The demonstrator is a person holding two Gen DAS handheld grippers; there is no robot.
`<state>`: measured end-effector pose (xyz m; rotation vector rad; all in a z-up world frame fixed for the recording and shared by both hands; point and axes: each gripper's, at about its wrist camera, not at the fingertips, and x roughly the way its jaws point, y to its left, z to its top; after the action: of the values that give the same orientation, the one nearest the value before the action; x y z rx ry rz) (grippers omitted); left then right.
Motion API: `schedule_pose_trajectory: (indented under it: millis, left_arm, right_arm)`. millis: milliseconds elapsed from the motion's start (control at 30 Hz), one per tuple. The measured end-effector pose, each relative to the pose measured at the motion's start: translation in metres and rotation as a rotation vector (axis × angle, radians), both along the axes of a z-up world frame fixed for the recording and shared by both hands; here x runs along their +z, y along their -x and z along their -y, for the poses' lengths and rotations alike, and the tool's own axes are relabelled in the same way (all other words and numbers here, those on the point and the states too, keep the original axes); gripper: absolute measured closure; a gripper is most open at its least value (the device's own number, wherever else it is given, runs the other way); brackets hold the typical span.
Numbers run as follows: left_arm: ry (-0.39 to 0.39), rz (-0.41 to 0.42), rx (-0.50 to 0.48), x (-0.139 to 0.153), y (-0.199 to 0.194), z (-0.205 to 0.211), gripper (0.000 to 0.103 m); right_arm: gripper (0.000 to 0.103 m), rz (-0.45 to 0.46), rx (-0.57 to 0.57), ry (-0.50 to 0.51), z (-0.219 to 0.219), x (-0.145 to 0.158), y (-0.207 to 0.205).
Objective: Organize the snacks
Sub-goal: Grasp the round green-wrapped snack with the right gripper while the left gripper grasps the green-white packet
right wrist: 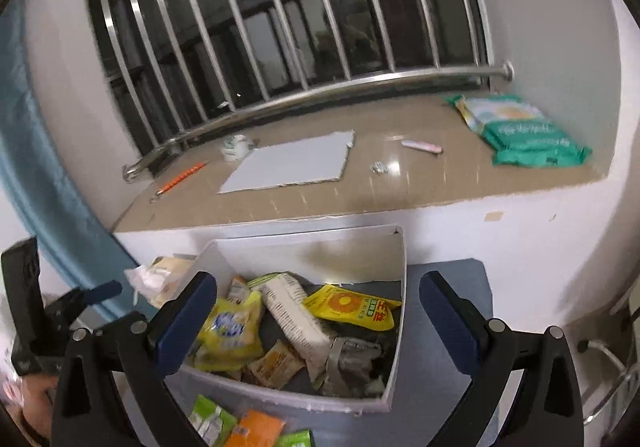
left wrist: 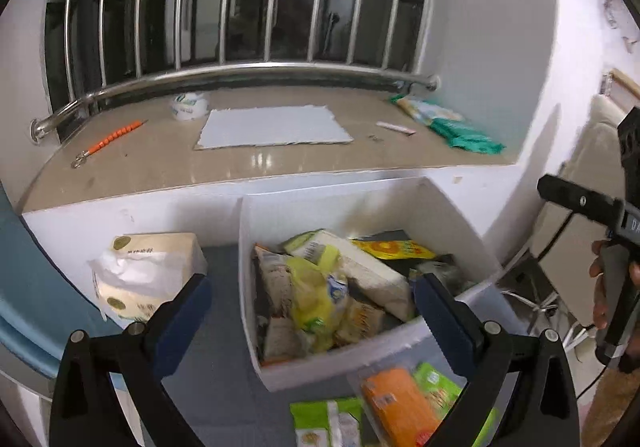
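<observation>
A white box [left wrist: 360, 203] [right wrist: 394, 327] holds several snack packets: a yellow-green bag [left wrist: 316, 299] [right wrist: 230, 331], a long white pack [left wrist: 360, 267] [right wrist: 296, 319] and a yellow sunflower packet [left wrist: 392, 249] [right wrist: 352, 305]. An orange pack [left wrist: 400, 407] [right wrist: 254, 429] and green packs [left wrist: 324, 423] [right wrist: 210, 419] lie on the grey surface in front of the box. My left gripper [left wrist: 312, 287] is open and empty above the box's near side. My right gripper [right wrist: 318, 287] is open and empty over the box.
A tissue pack [left wrist: 144, 271] lies left of the box. Behind it a beige sill [left wrist: 260, 159] carries a grey sheet [left wrist: 276, 125], an orange tool [left wrist: 112, 137], a white roll [left wrist: 186, 107] and green packs [left wrist: 452, 123] [right wrist: 524, 133]. A barred window stands behind.
</observation>
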<state>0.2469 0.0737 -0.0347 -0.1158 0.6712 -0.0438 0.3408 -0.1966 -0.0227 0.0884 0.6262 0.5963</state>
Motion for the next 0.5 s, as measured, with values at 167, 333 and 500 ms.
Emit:
schedule_pose_trajectory:
  millis: [167,333,500]
  left_arm:
    - [0.005,0.039,-0.055,-0.001,0.058,0.017,0.0]
    - [0.033,0.041,-0.069,-0.019,0.114,0.03,0.0]
    - [0.089,-0.006,-0.042,-0.052,0.156,0.036,0.0]
  right_arm:
    - [0.0,0.059,0.044,-0.031,0.028,-0.006,0.068]
    - [0.0,0.023,0.055,-0.047,0.054,-0.04,0.124]
    - [0.0,-0.04,0.038,-0.004,0.064,-0.085,0.167]
